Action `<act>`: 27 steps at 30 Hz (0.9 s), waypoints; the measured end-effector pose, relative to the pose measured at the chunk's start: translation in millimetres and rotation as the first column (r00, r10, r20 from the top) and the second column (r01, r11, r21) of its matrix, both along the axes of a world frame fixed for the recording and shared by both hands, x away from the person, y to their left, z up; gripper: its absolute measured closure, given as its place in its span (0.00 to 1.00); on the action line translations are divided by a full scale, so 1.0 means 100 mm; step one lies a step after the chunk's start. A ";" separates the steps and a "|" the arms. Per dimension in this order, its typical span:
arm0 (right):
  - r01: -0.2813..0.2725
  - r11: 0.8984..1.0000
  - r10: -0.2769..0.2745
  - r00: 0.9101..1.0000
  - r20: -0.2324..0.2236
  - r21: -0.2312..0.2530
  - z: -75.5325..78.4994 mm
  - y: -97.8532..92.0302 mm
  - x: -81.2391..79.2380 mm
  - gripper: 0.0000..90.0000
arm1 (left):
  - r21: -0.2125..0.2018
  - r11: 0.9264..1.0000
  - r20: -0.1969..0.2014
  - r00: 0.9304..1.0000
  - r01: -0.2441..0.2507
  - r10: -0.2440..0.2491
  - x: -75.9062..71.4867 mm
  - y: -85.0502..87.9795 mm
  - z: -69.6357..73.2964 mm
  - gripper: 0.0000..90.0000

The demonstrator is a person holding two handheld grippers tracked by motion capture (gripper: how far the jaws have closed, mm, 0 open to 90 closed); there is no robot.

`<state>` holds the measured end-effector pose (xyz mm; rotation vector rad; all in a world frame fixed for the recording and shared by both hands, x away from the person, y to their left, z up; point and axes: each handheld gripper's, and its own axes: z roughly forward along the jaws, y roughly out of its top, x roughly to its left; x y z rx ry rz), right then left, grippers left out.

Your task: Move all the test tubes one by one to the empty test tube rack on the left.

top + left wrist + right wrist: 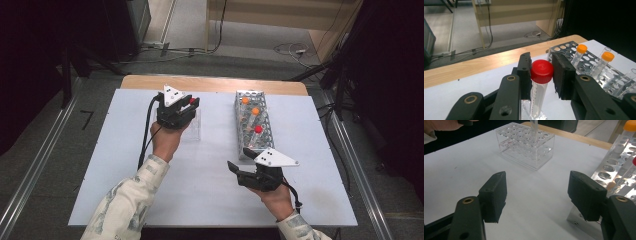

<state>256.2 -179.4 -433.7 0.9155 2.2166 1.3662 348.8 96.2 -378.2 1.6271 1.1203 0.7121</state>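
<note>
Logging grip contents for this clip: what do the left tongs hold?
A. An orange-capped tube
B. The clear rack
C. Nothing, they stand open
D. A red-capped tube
D: in the left gripper view the left tongs are closed on the red cap of a clear tube, with the orange-capped tubes standing in the metal rack.

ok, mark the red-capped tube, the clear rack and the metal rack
red-capped tube (541, 70), left gripper view, on its red cap
clear rack (524, 157), right gripper view, on its front wall
metal rack (267, 131), high view, on its right rim
</note>
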 end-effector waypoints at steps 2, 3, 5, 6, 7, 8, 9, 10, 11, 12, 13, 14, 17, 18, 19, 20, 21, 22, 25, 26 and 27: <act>0.000 1.000 0.000 1.000 0.000 -0.002 0.00 0.00 0.00 0.34 | 0.003 1.000 0.003 1.000 -0.001 0.001 0.00 -0.02 -0.02 0.78; 0.000 1.000 0.000 1.000 -0.001 -0.002 0.00 0.00 0.00 0.34 | 0.011 1.000 0.001 1.000 0.002 -0.002 0.00 -0.03 -0.02 0.78; 0.001 1.000 -0.001 1.000 0.000 -0.001 0.00 0.00 0.00 0.34 | 0.029 1.000 0.005 1.000 -0.003 0.003 0.00 -0.05 -0.05 0.78; 0.002 1.000 -0.002 1.000 0.000 0.001 0.00 0.00 0.00 0.34 | 0.035 0.999 0.003 1.000 -0.004 0.004 0.00 -0.06 -0.07 0.78; 0.002 1.000 -0.002 1.000 0.000 0.003 0.00 0.00 0.00 0.34 | 0.039 0.999 0.004 1.000 -0.006 0.006 0.00 -0.06 -0.09 0.78; 0.002 1.000 -0.002 1.000 0.001 0.001 0.00 0.00 0.00 0.34 | 0.040 0.999 0.006 1.000 -0.010 0.010 0.00 -0.07 -0.11 0.78; 0.002 1.000 -0.002 1.000 0.001 0.001 0.00 0.00 0.00 0.34 | 0.044 0.999 0.007 1.000 -0.014 0.014 0.00 -0.07 -0.13 0.78; 0.002 1.000 -0.002 1.000 0.000 0.001 0.00 0.00 0.00 0.34 | 0.048 0.999 0.003 1.000 -0.013 0.013 -0.01 -0.08 -0.15 0.78; 0.002 1.000 -0.002 1.000 -0.001 0.001 -0.01 0.00 0.00 0.34 | 0.046 0.999 0.002 1.000 -0.013 0.013 -0.01 -0.08 -0.17 0.78; 0.001 1.000 -0.001 1.000 -0.002 0.000 -0.01 0.00 0.00 0.34 | 0.048 0.999 -0.001 1.000 -0.016 0.016 -0.01 -0.09 -0.19 0.78; -0.001 1.000 0.001 1.000 -0.001 -0.001 -0.01 0.01 0.00 0.34 | 0.045 0.999 -0.002 1.000 -0.017 0.017 -0.01 -0.09 -0.21 0.78; -0.001 1.000 0.001 1.000 -0.001 -0.001 -0.01 0.01 0.00 0.34 | 0.054 0.998 -0.006 1.000 -0.016 0.016 -0.01 -0.09 -0.23 0.78; -0.001 1.000 0.001 1.000 -0.001 -0.001 -0.01 0.01 0.00 0.34 | 0.055 0.998 -0.012 1.000 -0.020 0.021 -0.01 -0.10 -0.29 0.78; -0.002 1.000 0.002 1.000 -0.001 -0.002 -0.01 0.01 0.00 0.34 | 0.057 0.998 -0.017 1.000 -0.021 0.022 -0.01 -0.10 -0.31 0.78; -0.001 1.000 0.001 1.000 -0.001 -0.002 -0.01 0.01 0.00 0.34 | 0.058 0.998 -0.018 1.000 -0.022 0.023 -0.01 -0.10 -0.33 0.78; -0.002 1.000 0.002 1.000 -0.002 -0.002 -0.01 0.01 0.00 0.34 | 0.056 0.998 -0.023 0.999 -0.022 0.023 -0.01 -0.10 -0.35 0.78; -0.002 1.000 0.002 1.000 -0.002 -0.004 -0.02 0.01 -0.01 0.34 | 0.054 0.998 -0.026 0.999 -0.022 0.024 0.00 -0.10 -0.37 0.78; -0.002 1.000 0.002 1.000 -0.002 -0.004 -0.02 0.01 -0.01 0.34 | 0.055 0.998 -0.031 0.999 -0.022 0.023 0.00 -0.10 -0.39 0.78; -0.004 1.000 0.004 1.000 -0.002 -0.006 -0.02 0.02 -0.01 0.34 | 0.050 0.999 -0.044 0.999 -0.020 0.023 0.01 -0.10 -0.44 0.77; -0.005 1.000 0.005 1.000 -0.002 -0.006 -0.02 0.02 -0.01 0.34 | 0.052 0.998 -0.049 0.999 -0.020 0.022 0.01 -0.10 -0.46 0.77; -0.005 1.000 0.005 1.000 -0.001 -0.007 -0.02 0.02 -0.01 0.34 | 0.050 0.999 -0.050 0.999 -0.019 0.021 0.01 -0.10 -0.47 0.77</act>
